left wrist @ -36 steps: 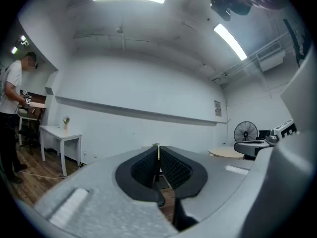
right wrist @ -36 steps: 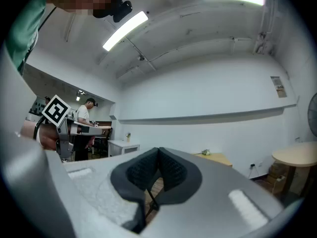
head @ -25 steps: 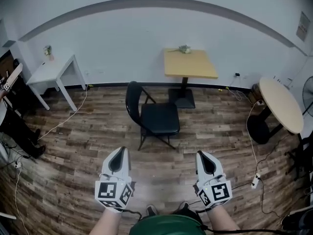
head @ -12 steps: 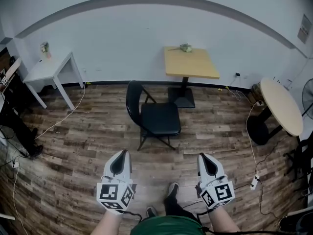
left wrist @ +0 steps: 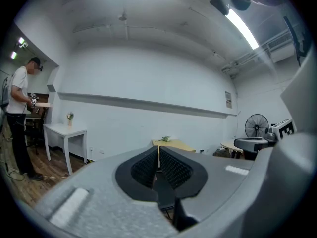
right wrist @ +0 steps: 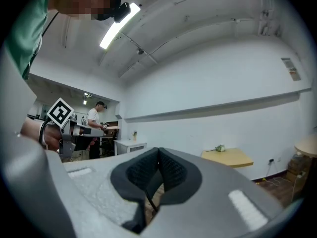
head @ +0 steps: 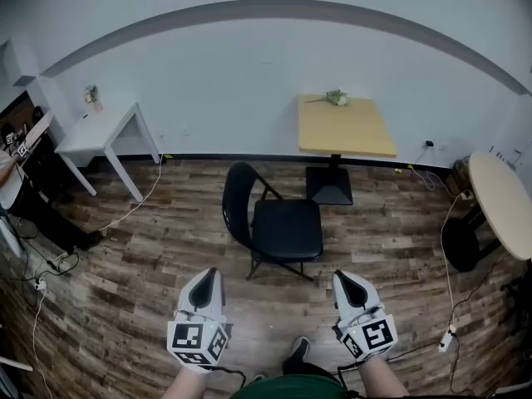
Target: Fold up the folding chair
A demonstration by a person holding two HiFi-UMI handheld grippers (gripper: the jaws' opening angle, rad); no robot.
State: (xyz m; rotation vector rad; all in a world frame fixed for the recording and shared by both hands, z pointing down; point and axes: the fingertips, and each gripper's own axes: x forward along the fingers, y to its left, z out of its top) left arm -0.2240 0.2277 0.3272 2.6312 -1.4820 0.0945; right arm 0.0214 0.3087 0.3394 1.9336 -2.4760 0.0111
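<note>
A black folding chair [head: 278, 223] stands unfolded on the wood floor in the head view, its backrest to the left and its seat to the right. My left gripper [head: 205, 275] is shut and empty, short of the chair at lower left. My right gripper [head: 344, 277] is shut and empty too, short of the chair at lower right. In the left gripper view the shut left gripper [left wrist: 158, 158] points level at the far wall, and a sliver of the chair [left wrist: 174, 211] shows below the jaws. The right gripper [right wrist: 157, 162] in its own view has its black pads pressed together.
A square yellow table [head: 342, 125] with a small plant [head: 335, 97] stands against the wall behind the chair. A white table [head: 106, 129] is at the left and a round table [head: 503, 204] at the right. Cables [head: 450, 260] run over the floor. A person [left wrist: 20, 118] stands at far left.
Both grippers and the view have moved forward toward the chair, which now sits larger and closer in the head view. The jaws stayed shut.
</note>
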